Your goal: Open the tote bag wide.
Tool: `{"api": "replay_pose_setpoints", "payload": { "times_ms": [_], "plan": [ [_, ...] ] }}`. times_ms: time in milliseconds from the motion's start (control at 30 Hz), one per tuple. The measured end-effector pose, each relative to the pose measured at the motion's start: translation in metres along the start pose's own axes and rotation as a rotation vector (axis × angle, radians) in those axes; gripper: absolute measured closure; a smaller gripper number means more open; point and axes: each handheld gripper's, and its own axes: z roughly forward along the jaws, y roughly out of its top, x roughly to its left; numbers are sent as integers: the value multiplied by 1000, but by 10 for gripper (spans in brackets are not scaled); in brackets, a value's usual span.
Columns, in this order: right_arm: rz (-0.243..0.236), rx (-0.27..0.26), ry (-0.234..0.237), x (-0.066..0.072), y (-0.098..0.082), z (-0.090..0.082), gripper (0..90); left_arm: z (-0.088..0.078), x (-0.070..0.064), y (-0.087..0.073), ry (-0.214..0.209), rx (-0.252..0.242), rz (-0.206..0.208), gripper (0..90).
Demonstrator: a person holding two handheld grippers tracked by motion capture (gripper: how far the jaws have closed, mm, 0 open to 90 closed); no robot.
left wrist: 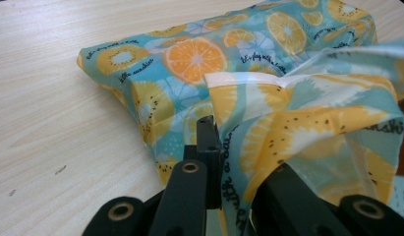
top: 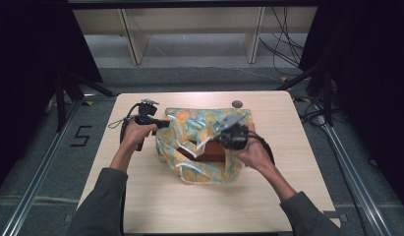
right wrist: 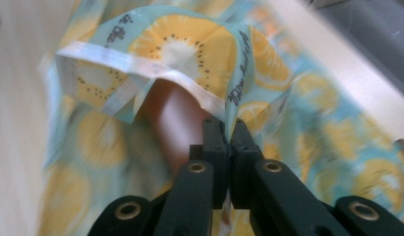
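Centrally in the high view, a fruit-print bag (top: 199, 142) in teal with orange and kiwi slices lies on a pale wooden bench (top: 155, 206), with a person's two forearms in grey sleeves coming in from the bottom edge. Inside the bag's mouth, which opens toward the lower part of the frame, sits a reddish-brown box (top: 209, 152), partly covered by the fabric. At the bag's left edge, the left tongs (top: 162, 123) are held level, pointing right into the cloth; at the bag's right side, the right tongs (top: 220, 139) point left and down toward the white-trimmed opening. In the left gripper view, the left tongs (left wrist: 234, 162) rise from the bottom centre with a fold of the bag (left wrist: 288, 123) pinched between the black jaws, the fabric bunching up and spreading to the right, while the rest of the bag stretches toward the upper right over the bare bench (left wrist: 52, 98). In the right gripper view, the picture is somewhat blurred; the right tongs (right wrist: 229, 142) stand at lower centre with their jaws pressed together on the white-hemmed rim of the bag (right wrist: 189, 54), lifting it so that the box (right wrist: 177, 123) shows as a brownish shape in the opening just behind the jaws. Both pairs of tongs are thus closed tight on the cloth, one at each side of the bag's mouth. A small dark round hole (top: 237, 103) sits in the bench near its far edge, above the bag in the frame.
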Motion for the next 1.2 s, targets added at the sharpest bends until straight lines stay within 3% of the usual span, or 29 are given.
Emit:
{"api": "replay_pose_setpoints", "payload": {
  "times_ms": [100,133,200,233,267,300,333,400,433,500,533,567,600,633,667,700,733,800,833,900,933,967,1000,1033,1067,1100,1133,1167,1200],
  "plan": [
    [146,-84,-43,-38,9,-6,900,1,4,-1,-4,5,0,864],
    [146,-84,-43,-38,9,-6,900,1,4,-1,-4,5,0,867],
    [294,-120,-57,-72,6,-2,900,5,5,-3,-6,16,-7,868],
    [360,-100,-81,-89,2,1,900,7,5,-4,-9,17,-4,869],
    [390,-93,-102,-99,-3,5,900,8,5,-4,-24,18,-9,868],
    [491,-58,-104,-118,-16,15,900,13,4,-5,-55,29,-8,865],
    [491,-58,-104,-118,-16,15,900,13,4,-5,-55,29,-8,865],
    [592,-7,-90,-132,-33,29,900,21,4,-6,-24,66,14,868],
    [663,47,-88,-132,-41,37,900,23,5,-7,-13,70,5,861],
    [636,94,-98,-136,-61,51,900,27,12,-11,-15,84,-23,835],
    [663,106,-83,-134,-63,53,900,27,12,-12,-25,85,-24,831],
    [619,80,-80,-135,-68,56,899,25,11,-13,-31,90,-21,815],
    [619,80,-80,-135,-68,56,899,25,11,-13,-31,90,-21,789],
    [626,124,-56,-130,-68,55,893,20,10,-14,-51,109,-12,743],
    [666,145,-38,-126,-66,56,888,16,9,-15,-47,114,-15,672],
    [666,145,-38,-126,-66,56,888,16,9,-15,-47,114,-15,599],
    [614,121,-51,-128,-69,56,883,3,8,-14,-36,80,-19,558],
    [610,107,-35,-127,-69,52,882,-6,7,-13,-35,61,-25,498],
    [607,114,-30,-128,-66,48,882,-28,2,-9,-5,0,-12,476],
    [587,115,-35,-128,-64,44,882,-49,-8,-4,-6,-34,33,459],
    [599,88,-47,-128,-63,45,882,-57,-14,-2,-3,-48,66,453],
    [605,94,-50,-128,-61,43,882,-64,-22,0,-3,-63,94,467],
    [599,100,-47,-129,-61,43,882,-64,-22,0,-3,-63,94,481],
    [607,110,-37,-128,-59,43,882,-67,-36,2,-45,-64,143,495],
    [600,93,-49,-128,-59,44,882,-63,-44,3,-70,-57,154,513],
    [600,93,-49,-128,-59,44,882,-63,-44,3,-70,-57,154,527],
    [611,100,-50,-125,-58,45,880,-58,-50,4,-80,-35,185,527],
    [596,95,-51,-125,-57,46,879,-42,-60,7,-72,21,231,527],
    [618,111,-34,-123,-55,45,876,-42,-60,7,-72,21,231,526]
  ]
}}
